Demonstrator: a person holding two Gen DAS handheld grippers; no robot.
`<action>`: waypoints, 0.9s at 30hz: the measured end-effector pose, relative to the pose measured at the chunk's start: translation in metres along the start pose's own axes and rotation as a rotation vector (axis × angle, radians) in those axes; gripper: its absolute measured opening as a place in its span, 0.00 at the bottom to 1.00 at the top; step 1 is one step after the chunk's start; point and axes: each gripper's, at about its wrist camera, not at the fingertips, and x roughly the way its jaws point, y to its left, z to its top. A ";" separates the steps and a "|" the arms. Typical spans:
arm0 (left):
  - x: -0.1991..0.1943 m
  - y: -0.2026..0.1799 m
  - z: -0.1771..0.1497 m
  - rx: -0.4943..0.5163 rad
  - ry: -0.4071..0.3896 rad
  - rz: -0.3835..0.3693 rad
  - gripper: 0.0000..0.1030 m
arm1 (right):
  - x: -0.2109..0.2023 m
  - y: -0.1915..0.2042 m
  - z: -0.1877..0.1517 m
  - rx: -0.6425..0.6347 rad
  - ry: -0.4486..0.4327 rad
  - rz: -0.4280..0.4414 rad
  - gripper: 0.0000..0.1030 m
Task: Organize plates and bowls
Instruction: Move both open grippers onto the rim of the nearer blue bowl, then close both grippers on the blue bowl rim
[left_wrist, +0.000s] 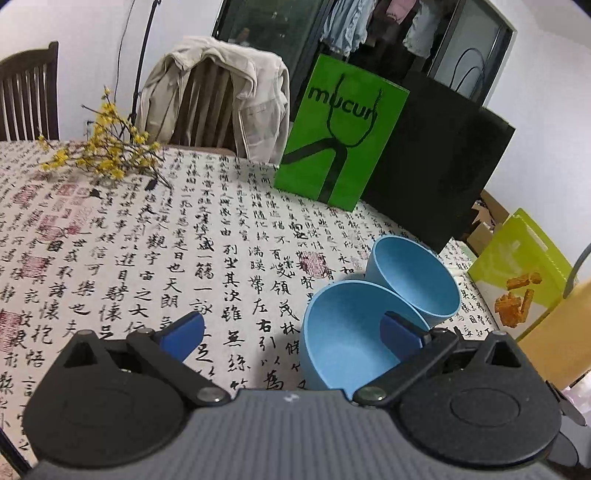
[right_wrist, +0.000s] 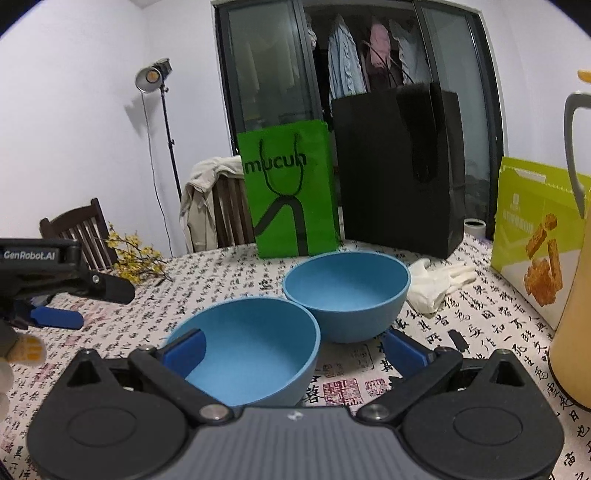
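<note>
Meanwhile, two matte sky-blue plastic bowls sit touching on a calligraphy-print tablecloth (right_wrist: 229, 273), the near bowl (right_wrist: 245, 349) in front of the far bowl (right_wrist: 347, 295). Both grippers hang wide open, holding nothing: the right gripper (right_wrist: 291, 350) has its left pad inside the near bowl and its right pad outside, straddling the wall; the left gripper (left_wrist: 291, 338) has its right pad dipped into the same bowl. The step in hand looks like taking up the near bowl for nesting; the next move calls for closing on its rim and lifting clear. A green paper bag (right_wrist: 291, 192), a black paper bag (right_wrist: 399, 170), a white glove (right_wrist: 439, 280), a snack box (right_wrist: 535, 236) and a yellow jug (right_wrist: 572, 314) crowd the far and right sides.
</note>
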 end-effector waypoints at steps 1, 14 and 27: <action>0.005 -0.001 0.002 0.000 0.008 0.001 1.00 | 0.004 -0.001 0.002 0.009 0.012 -0.001 1.00; 0.058 0.005 0.015 -0.048 0.062 0.012 1.00 | 0.046 -0.014 0.012 0.143 0.062 0.023 0.99; 0.082 0.008 0.009 -0.023 0.105 -0.007 1.00 | 0.063 -0.028 -0.004 0.184 0.084 0.019 1.00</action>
